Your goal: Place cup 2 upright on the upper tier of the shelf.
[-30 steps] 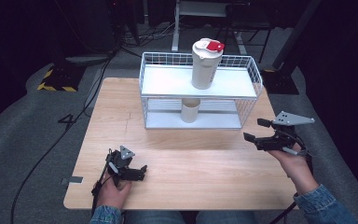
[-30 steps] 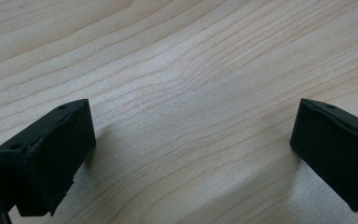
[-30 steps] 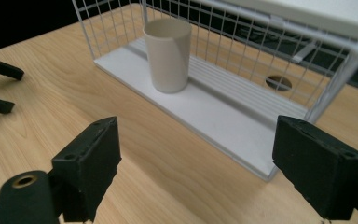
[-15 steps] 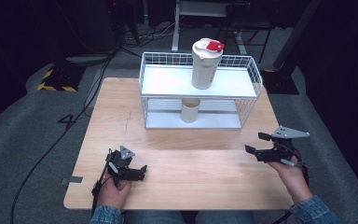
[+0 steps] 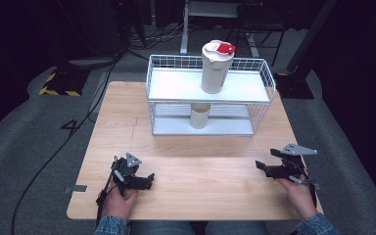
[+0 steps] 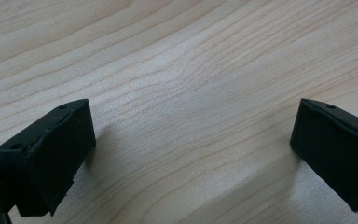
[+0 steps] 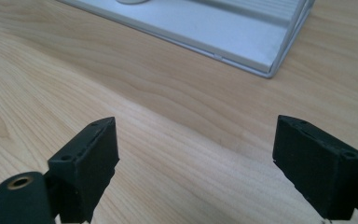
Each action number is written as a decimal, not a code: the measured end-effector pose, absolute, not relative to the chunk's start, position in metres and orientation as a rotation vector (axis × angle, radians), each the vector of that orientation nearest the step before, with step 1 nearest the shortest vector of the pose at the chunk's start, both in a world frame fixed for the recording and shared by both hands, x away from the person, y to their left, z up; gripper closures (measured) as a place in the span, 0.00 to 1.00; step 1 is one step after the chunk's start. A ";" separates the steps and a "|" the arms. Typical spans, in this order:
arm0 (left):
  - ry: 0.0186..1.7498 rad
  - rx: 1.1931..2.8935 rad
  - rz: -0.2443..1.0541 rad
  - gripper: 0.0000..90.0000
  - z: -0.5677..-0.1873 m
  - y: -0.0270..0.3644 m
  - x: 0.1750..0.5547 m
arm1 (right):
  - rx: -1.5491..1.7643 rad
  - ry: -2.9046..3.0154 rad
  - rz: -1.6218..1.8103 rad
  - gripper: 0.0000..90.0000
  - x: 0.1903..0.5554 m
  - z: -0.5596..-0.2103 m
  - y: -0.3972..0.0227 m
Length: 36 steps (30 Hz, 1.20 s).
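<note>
The left gripper is held at seven o'clock on the table, its jaws wide apart and empty. At twelve o'clock a tumbler stands upright on the rack, a cup beneath. The right gripper, at four o'clock, is likewise spread and empty.

The near half of the wooden table lies bare, giving wide passage between the left gripper at the near left and the right gripper at the near right. At the far middle, the white wire rack blocks the way. Its lower shelf opens toward the near side, with a small beige cup standing in the middle. A tall tumbler rises from the top shelf, right of centre. Bare strips of table run left and right of the rack.
</note>
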<state>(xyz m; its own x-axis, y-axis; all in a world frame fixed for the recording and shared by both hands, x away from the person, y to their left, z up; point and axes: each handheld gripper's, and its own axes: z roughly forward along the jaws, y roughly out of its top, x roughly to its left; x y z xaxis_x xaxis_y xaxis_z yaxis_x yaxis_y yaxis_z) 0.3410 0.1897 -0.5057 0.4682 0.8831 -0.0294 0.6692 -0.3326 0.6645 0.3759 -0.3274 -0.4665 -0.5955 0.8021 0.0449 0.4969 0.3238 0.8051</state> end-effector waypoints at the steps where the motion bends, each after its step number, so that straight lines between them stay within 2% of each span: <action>1: 1.283 2.106 0.453 0.00 -0.506 0.190 0.341 | 1.152 2.238 1.150 0.16 0.376 -0.469 -0.327; 13: 1.283 2.104 0.453 0.00 -0.506 0.190 0.341 | 1.175 2.267 1.095 0.16 0.368 -0.496 -0.330; 23: 1.282 2.106 0.453 0.00 -0.506 0.190 0.341 | 1.188 2.276 0.993 0.15 0.372 -0.504 -0.327; 36: 1.250 2.120 0.438 0.00 -0.506 0.191 0.343 | 1.242 2.266 0.956 0.05 0.375 -0.505 -0.326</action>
<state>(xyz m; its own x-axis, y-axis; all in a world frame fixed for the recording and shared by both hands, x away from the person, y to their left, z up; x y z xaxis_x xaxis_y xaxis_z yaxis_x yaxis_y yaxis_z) 0.3432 0.1913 -0.5059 0.4941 0.8688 -0.0320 0.6591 -0.3503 0.6655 0.3747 -0.3262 -0.5054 -0.5347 0.8450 -0.0084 0.5836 0.3765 0.7195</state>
